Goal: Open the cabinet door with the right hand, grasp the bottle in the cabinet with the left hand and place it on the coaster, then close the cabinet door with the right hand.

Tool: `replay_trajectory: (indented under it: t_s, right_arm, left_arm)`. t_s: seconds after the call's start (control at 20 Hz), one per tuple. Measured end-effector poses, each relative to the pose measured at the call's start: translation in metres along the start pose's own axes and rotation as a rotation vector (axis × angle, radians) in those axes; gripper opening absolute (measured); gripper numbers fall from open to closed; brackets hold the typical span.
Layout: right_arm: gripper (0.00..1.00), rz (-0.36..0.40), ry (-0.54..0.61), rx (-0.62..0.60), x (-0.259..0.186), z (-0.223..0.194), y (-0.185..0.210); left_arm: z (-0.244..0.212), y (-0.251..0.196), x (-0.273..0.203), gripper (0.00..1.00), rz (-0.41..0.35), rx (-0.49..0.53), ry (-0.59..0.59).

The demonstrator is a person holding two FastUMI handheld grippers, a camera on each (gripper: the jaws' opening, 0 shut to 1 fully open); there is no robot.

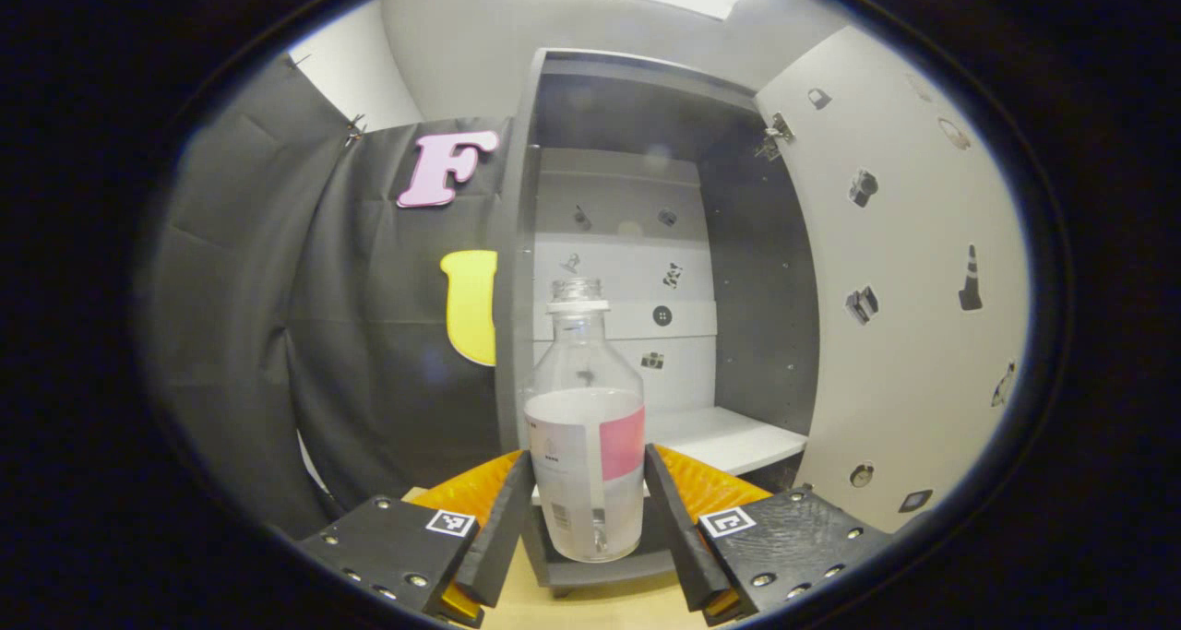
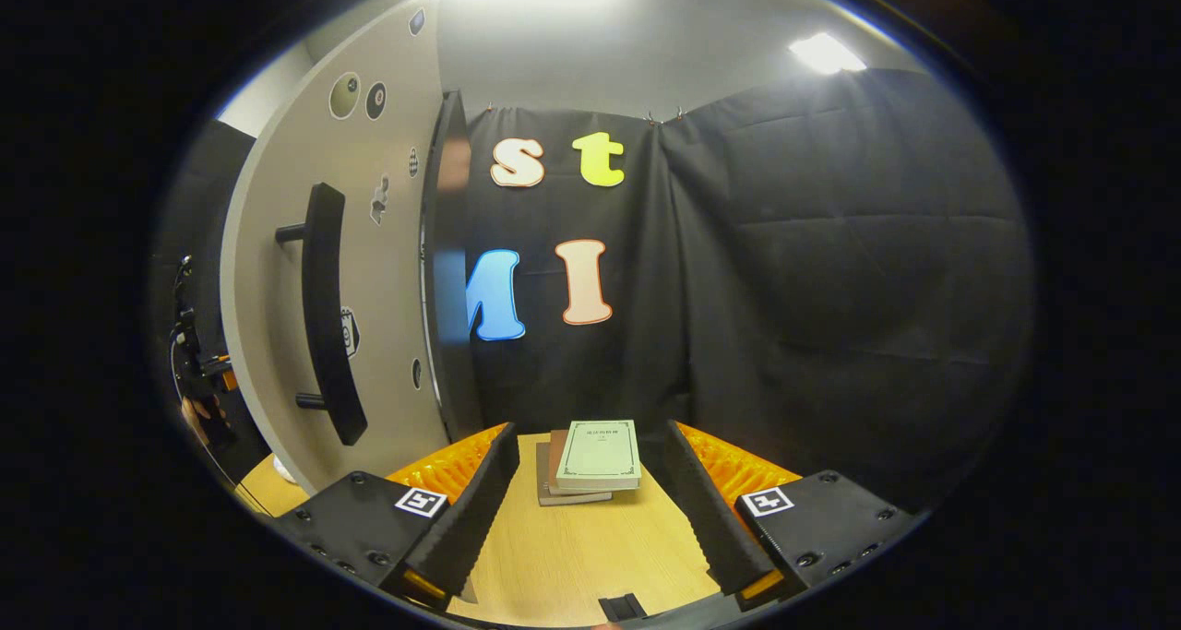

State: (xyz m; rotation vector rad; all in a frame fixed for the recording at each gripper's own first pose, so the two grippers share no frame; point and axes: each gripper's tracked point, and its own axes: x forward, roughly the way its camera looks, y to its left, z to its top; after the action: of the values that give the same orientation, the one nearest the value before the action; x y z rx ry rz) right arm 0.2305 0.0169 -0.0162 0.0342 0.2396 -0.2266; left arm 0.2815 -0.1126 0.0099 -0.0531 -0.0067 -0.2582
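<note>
My left hand-held gripper (image 1: 585,510) brackets the clear plastic bottle (image 1: 585,445), fingers spread (apparently not pressing yet). The right hand-held gripper (image 2: 585,501) waits open beside the white cabinet door (image 2: 369,270), ready to close it.

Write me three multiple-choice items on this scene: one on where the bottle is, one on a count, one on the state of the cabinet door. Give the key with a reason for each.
1. Where does the clear plastic bottle with a pink-and-white label stand?
A. at the front edge of the cabinet's bottom
B. on the stacked books
C. on the white shelf

2. How many books are in the stack on the wooden table?
A. one
B. three
C. six

3. What state is the white cabinet door with a black bar handle in?
A. shut
B. open
C. removed

Key:
1 A, in the left gripper view the bottle stands on the dark grey cabinet bottom's front edge, between the left claw fingers.
2 B, three covers show stacked in the right gripper view.
3 B, the door is swung out, and the cabinet's inside shows.
</note>
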Motion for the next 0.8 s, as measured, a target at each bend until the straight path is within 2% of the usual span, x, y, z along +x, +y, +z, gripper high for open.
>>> replay_trajectory:
  t_s: [0.05, 0.1, 0.15, 0.25, 0.3, 0.4, 0.75, 0.8]
  right_arm:
    - [1.00, 0.011, -0.003, -0.001, -0.003, 0.001, 0.002]
    - [0.97, 0.021, -0.005, -0.003, -0.004, 0.002, 0.004]
    - [0.99, 0.031, -0.006, -0.005, -0.006, 0.003, 0.006]
    - [0.97, 0.049, -0.012, -0.008, -0.009, 0.004, 0.010]
    - [1.00, 0.060, -0.012, -0.008, -0.011, 0.004, 0.013]
    - [0.97, 0.071, -0.012, -0.011, -0.015, 0.003, 0.016]
    - [0.97, 0.115, 0.007, -0.001, -0.030, -0.003, 0.022]
    - [1.00, 0.111, 0.007, -0.004, -0.032, -0.005, 0.019]
  left_arm:
    - [-0.002, 0.004, -0.010, 0.71, 0.008, -0.003, -0.003]
    - [-0.003, 0.008, -0.021, 0.73, 0.014, -0.007, -0.006]
    - [-0.003, 0.007, -0.033, 0.73, 0.019, -0.010, -0.002]
    - [-0.012, 0.017, -0.052, 0.73, 0.042, -0.007, 0.012]
    - [-0.017, 0.023, -0.061, 0.71, 0.057, -0.005, 0.018]
    - [-0.028, 0.032, -0.080, 0.71, 0.081, -0.011, 0.029]
    - [-0.100, 0.049, -0.123, 0.73, 0.128, -0.070, 0.092]
    - [-0.112, 0.050, -0.128, 0.73, 0.130, -0.081, 0.105]
